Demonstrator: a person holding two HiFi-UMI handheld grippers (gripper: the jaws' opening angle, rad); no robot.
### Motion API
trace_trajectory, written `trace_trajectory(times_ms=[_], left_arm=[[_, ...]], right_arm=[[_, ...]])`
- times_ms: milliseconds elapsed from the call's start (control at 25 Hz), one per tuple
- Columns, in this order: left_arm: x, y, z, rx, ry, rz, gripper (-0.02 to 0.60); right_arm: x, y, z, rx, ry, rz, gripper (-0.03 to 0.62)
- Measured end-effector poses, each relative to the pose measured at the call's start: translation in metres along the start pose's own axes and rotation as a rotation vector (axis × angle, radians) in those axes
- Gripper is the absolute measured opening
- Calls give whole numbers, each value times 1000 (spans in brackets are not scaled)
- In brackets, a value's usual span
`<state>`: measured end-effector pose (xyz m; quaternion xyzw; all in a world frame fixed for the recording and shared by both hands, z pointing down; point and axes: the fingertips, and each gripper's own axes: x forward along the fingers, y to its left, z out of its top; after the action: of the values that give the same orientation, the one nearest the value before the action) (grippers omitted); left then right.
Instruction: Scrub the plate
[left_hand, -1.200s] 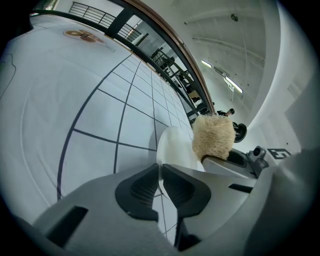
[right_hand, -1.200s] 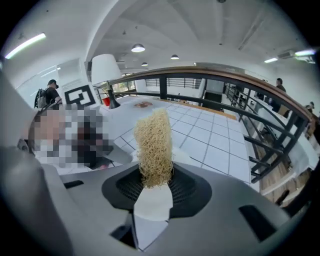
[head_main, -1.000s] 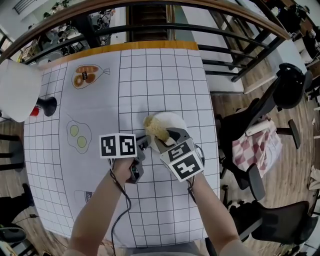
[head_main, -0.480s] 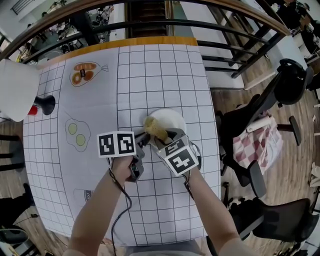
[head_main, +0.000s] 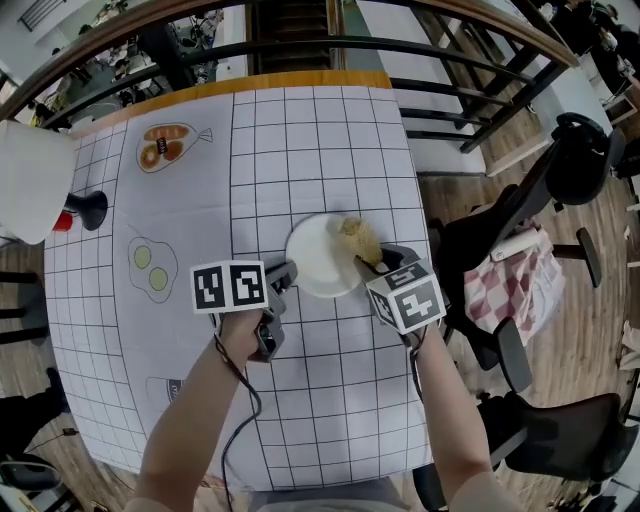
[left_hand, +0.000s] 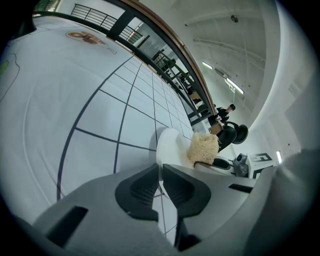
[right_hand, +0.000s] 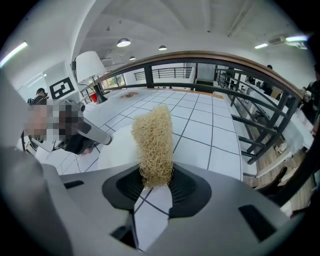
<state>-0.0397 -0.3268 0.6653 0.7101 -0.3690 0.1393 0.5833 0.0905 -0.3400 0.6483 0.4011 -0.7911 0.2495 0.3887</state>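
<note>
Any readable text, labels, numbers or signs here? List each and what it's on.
No readable text anywhere.
Cubes on left gripper and right gripper: black-and-white square markers, no letters or digits.
Tablecloth: small dark print near the left arm, too small to read.

No readable words, brands or numbers. Black-and-white square markers (head_main: 232, 287) sit on the cubes of the left gripper (head_main: 288, 275) and right gripper (head_main: 368, 262), with no letters. The tablecloth (head_main: 320, 150) shows wordless food pictures (head_main: 165, 147) far left. A small dark print (head_main: 172, 388) near left is too small to read.
</note>
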Motion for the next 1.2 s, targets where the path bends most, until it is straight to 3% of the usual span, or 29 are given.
trace_trajectory(times_ms=[160,360,520,800,1200], left_arm=[[0,0,0,6,-3,5,34],[0,0,-1,-3,-2,4,34],[0,0,-1,-7,-7,6,34],[0,0,1,-4,-6,5,34],[1,1,-1,-14,1,-6,34]], right_arm=[[-8,13,8,-39,-25,-10,123],[-16,78,19,-146,-55,62,123],[-4,102,8,-199,-26,76,123],[10,103,-8,-141,-20,97,123],[-2,80,-21,-193,34,56,123]])
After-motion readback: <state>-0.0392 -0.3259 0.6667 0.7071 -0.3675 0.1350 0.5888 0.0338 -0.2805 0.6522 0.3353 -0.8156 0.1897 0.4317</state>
